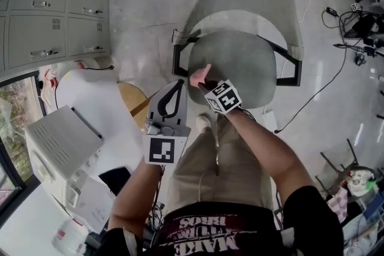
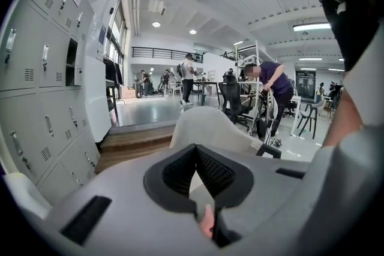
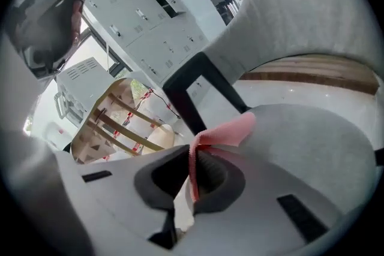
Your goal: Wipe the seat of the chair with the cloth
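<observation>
Soft pink cloth (image 3: 231, 129) by the grey padded chair seat (image 1: 240, 63)
Right gripper (image 3: 193, 156) fingers pinch its folded edge; it seems light and floppy. Left gripper (image 2: 195, 150) fingers closed, empty.

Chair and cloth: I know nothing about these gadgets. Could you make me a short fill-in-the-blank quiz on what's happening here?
1. The right gripper is shut on a ____ cloth.
2. The cloth is held at the edge of the grey chair, by its ____.
3. The left gripper has its jaws ____, with nothing between them.

Missing words: pink; seat; shut.
</observation>
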`<state>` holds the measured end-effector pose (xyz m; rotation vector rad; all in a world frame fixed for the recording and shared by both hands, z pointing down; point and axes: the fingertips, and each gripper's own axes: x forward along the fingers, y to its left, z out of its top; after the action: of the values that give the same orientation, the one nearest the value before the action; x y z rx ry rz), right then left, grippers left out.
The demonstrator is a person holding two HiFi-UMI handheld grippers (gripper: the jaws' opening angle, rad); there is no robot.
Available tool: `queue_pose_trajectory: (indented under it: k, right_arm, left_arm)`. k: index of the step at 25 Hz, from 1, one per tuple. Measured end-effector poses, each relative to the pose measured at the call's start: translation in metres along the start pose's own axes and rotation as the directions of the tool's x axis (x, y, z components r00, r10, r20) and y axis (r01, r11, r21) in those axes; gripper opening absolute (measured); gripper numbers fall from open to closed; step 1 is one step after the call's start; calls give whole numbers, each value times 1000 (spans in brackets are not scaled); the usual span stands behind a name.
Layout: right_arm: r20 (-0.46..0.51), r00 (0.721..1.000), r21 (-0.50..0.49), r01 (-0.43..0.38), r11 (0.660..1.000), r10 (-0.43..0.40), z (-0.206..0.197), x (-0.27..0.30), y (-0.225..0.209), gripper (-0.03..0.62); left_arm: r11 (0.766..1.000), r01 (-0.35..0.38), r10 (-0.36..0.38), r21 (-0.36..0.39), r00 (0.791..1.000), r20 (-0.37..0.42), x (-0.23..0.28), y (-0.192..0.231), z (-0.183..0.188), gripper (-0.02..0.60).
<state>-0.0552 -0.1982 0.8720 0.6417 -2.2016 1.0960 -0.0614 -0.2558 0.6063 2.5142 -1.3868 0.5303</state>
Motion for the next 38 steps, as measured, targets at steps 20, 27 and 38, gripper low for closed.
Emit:
queue_pose_trajectory:
  k: [20,27,38]
  right_arm:
    - [-238,932,1,281,960,-273,-140,-12,-113,11]
    - [-303,846,62,478,876,-439,-194,-95,-175,11]
    - [-309,773,88,603,793,-554,-237,-190,-179,9]
  left_arm:
    - [998,67,-66,14,998,-9,2,-22,-8,5]
    - [995,99,-99,27,995,8,2,-44,10,5]
    - [994,84,-85,68,996,16,-44,-47,44,5]
